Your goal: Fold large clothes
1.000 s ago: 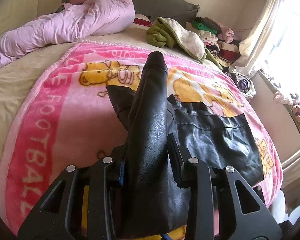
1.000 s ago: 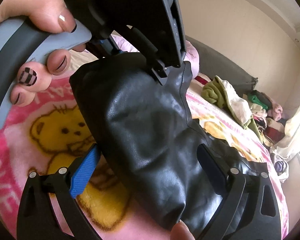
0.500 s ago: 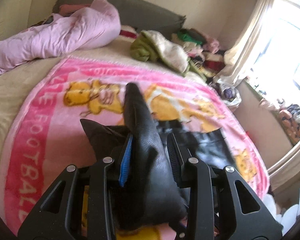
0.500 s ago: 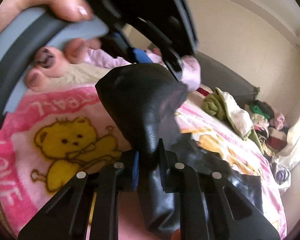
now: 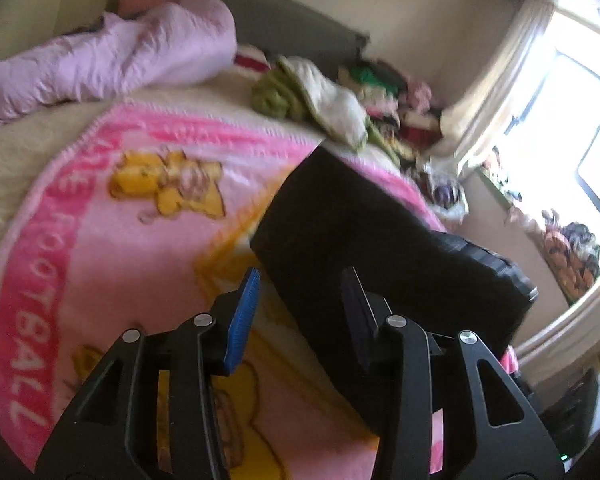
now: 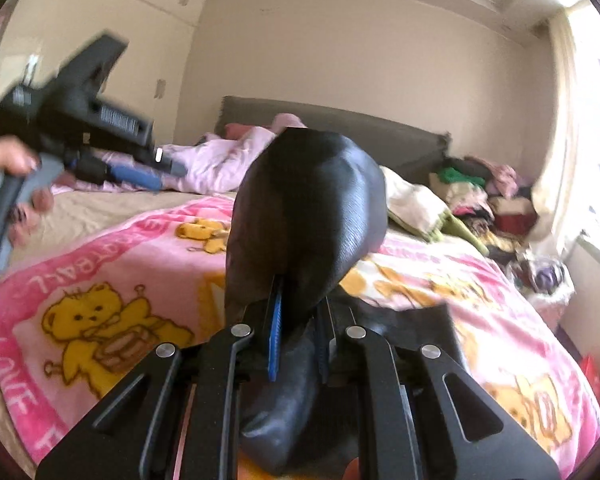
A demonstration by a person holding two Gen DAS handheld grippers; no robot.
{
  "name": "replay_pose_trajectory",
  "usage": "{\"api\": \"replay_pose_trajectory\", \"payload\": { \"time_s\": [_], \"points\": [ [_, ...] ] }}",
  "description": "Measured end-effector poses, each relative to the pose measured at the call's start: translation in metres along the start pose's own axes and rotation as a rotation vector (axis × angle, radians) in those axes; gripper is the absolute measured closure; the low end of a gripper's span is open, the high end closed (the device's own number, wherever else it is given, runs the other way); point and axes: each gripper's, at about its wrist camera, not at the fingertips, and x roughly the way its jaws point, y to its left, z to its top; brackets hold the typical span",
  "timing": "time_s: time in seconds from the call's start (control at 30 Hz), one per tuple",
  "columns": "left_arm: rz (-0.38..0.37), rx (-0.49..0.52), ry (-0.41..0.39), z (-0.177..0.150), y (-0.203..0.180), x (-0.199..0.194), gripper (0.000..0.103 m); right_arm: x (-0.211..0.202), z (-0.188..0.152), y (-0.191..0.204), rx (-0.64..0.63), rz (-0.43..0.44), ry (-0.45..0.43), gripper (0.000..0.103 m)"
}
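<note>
Right fingers [image 6: 278, 332] pinch the black leather garment [image 6: 308, 208], humped lengthwise toward the headboard [image 6: 380, 128]; left fingers [image 5: 244, 312] released.

The left gripper [image 5: 300, 312] is now standing open, having let go of the black leather garment [image 5: 380, 248], while the right gripper [image 6: 300, 336] is now pinching and lifting it.

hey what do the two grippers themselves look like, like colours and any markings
Both grippers are matte black with triangular cut-outs and silver screw heads. On the left gripper one of the fingers carries a ribbed blue pad; the other pad looks dark. The right gripper shows blue pads too. Seen from the right view, the left one has a grey handle and white-printed labels.
</note>
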Motion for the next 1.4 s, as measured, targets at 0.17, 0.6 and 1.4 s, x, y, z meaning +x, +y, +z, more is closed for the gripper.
{"api": "replay_pose_trajectory", "payload": {
  "time_s": [0.17, 0.6, 1.4],
  "points": [
    [-0.059, 0.042, 0.153, -0.031, -0.030, 0.064, 0.070, -0.008, -0.037, -0.027, 0.135, 0.036, 0.107, 0.090],
    [-0.050, 0.077, 0.217, -0.057, -0.046, 0.104, 0.070, -0.013, -0.042, -0.123, 0.525, 0.345, 0.320, 0.010],
    [-0.026, 0.153, 0.193, -0.058, -0.063, 0.105, 0.070, 0.140, 0.018, -0.150, 0.642, 0.536, 0.711, 0.004]
  ]
}}
